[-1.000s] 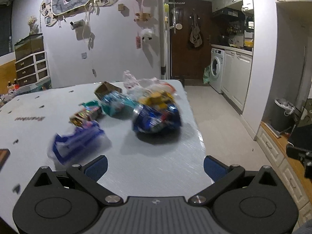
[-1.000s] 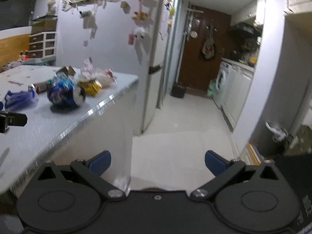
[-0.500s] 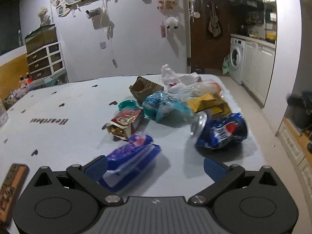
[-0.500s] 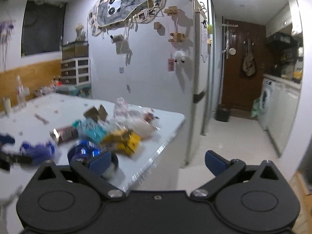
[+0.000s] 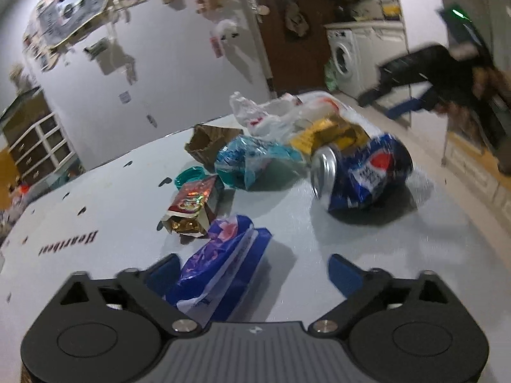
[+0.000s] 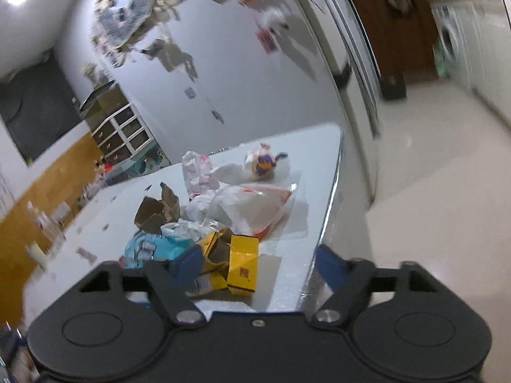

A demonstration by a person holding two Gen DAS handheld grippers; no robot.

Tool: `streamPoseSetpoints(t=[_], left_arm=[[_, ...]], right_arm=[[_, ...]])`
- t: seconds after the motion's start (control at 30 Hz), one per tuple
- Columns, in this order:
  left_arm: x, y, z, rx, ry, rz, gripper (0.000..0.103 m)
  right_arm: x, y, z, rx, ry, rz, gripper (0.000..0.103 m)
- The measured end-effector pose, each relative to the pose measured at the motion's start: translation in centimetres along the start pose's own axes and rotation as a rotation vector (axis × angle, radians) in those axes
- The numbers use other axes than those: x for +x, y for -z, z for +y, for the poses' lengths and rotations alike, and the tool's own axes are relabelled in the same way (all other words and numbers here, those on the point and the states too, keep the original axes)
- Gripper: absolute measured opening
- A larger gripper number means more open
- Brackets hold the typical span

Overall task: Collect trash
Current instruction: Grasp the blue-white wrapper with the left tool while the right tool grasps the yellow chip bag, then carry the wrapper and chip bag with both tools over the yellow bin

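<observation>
Trash lies in a heap on a white table (image 5: 111, 204). In the left wrist view I see a blue wrapper (image 5: 220, 268), a red and gold packet (image 5: 191, 204), a teal bag (image 5: 252, 159), a crushed blue Pepsi can (image 5: 364, 172), a torn cardboard box (image 5: 207, 143) and white plastic bags (image 5: 265, 115). My left gripper (image 5: 252, 271) is open over the table, with the blue wrapper lying between its fingers by the left one. My right gripper (image 6: 255, 265) is open above the table's right edge, just behind a yellow carton (image 6: 236, 265). It also shows in the left view (image 5: 415, 95), blurred.
The table's right edge (image 6: 332, 198) drops to a pale floor (image 6: 431, 207). A crumpled purple and white wrapper (image 6: 263, 164) lies near the far corner. A fridge (image 6: 335, 48), a washing machine (image 5: 341, 57) and a white drawer unit (image 6: 121, 131) stand around the room.
Both grippers have moved in over the table toward the trash. The blue wrapper now lies between the left fingers. The right gripper has swung left from the floor to the yellow carton.
</observation>
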State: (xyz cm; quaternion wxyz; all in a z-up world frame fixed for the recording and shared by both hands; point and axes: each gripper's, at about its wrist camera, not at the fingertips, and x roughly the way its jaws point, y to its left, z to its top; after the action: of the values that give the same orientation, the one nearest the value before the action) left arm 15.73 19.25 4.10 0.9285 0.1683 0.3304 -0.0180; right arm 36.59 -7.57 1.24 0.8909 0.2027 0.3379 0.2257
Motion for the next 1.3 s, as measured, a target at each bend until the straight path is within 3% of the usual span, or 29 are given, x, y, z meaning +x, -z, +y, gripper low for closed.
streamPoseSetpoints(t=[0.13,0.27,0.4,0.57,0.67,0.83,1.0,1.3], left_arm=[[0.5,0.4,-0.5,0.097,-0.037,0.026,0.081],[0.9,0.7,-1.0,0.182,-0.068,0.053,0.080],[1.3,0.6,-1.0,0.232,-0.121,0.056,0.080],[2.4,0.3,-0.8,0.248,-0.110,0.084,0.074],[2.9,0.2,0.1,0.189,-0.090,0.094,0.072],[3.3,0.3,0.6,0.134,-0.115,0.107,0.048],[2.0,-0.4,1.9,-0.021,-0.111,0.044,0.028],[-0.7,-2.8,1.5,-0.211,-0.060,-0.080,0.019]], right_arm=[[2.0,-0.3,-0.4,0.063,-0.016,0.042,0.054],[2.9,-0.5,-0.2,0.071,-0.029,0.056,0.050],[4.0,-0.4,0.6,0.035,-0.022,0.074,0.048],[5.1,0.2,1.8,-0.058,0.033,0.097,0.034],[5.0,0.5,2.4,-0.122,0.039,0.116,0.029],[3.9,1.1,3.0,-0.182,0.056,0.110,0.026],[1.7,0.8,3.3,-0.223,0.121,0.023,0.025],[-3.2,-0.1,3.1,-0.221,0.156,-0.104,0.025]])
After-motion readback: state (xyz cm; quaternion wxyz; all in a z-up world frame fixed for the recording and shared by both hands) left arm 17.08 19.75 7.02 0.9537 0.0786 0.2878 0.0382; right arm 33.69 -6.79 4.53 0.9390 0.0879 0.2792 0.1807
